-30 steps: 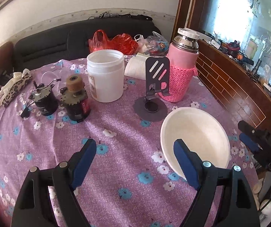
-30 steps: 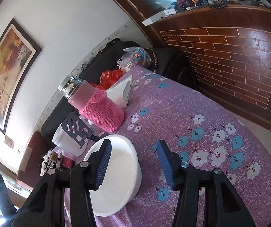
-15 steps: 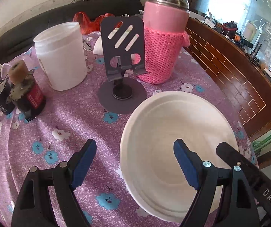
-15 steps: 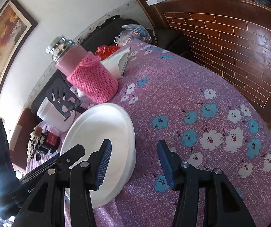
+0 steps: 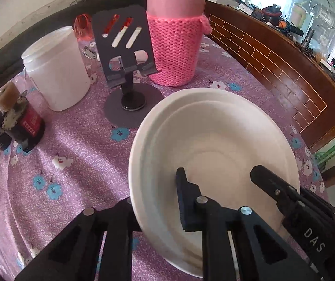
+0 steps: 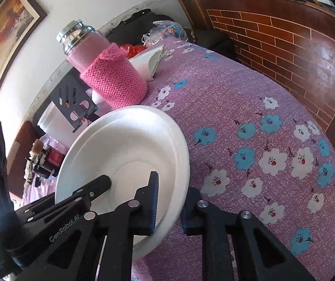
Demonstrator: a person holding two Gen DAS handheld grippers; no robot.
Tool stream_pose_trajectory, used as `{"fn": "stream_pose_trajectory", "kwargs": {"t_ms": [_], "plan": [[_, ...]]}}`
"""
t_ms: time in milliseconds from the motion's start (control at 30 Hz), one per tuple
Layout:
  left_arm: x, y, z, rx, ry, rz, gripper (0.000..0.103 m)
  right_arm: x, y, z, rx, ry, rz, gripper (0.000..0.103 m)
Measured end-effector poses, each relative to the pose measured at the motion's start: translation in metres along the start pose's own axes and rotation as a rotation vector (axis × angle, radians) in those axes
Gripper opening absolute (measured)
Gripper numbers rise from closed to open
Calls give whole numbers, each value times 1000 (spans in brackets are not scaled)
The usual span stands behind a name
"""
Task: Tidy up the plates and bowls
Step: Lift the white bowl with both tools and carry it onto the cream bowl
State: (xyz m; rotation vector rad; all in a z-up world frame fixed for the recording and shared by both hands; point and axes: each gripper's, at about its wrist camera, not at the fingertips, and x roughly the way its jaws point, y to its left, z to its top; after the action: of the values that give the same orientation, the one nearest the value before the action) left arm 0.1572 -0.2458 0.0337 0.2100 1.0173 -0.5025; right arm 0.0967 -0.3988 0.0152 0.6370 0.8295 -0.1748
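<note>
Tools left (image 5: 158, 201) and right (image 6: 167, 201) pinch opposite rims of stacked white bowls (image 5: 214, 145); next likely needs a level, coordinated lift.

"DAS", "GenRobot.AI" on black tool bodies (image 5: 312, 241)

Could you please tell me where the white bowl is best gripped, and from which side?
Grip the white bowl by its thin rim from the near side, one finger inside, one outside: the bowl is too wide to span. The left gripper is shut on the rim that way, and the right gripper is closing its jaws over the rim too.
</note>
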Motion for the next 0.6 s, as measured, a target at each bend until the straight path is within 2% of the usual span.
{"fn": "stream_pose_trajectory", "kwargs": {"t_ms": [300,600], "plan": [[-52,19,-15,-36,-75,51,14,-19,32,-10,-99,-58,68,15],[-111,52,-53,-122,-115,80,14,-49,83,-32,-225,-115,148,15]]}}
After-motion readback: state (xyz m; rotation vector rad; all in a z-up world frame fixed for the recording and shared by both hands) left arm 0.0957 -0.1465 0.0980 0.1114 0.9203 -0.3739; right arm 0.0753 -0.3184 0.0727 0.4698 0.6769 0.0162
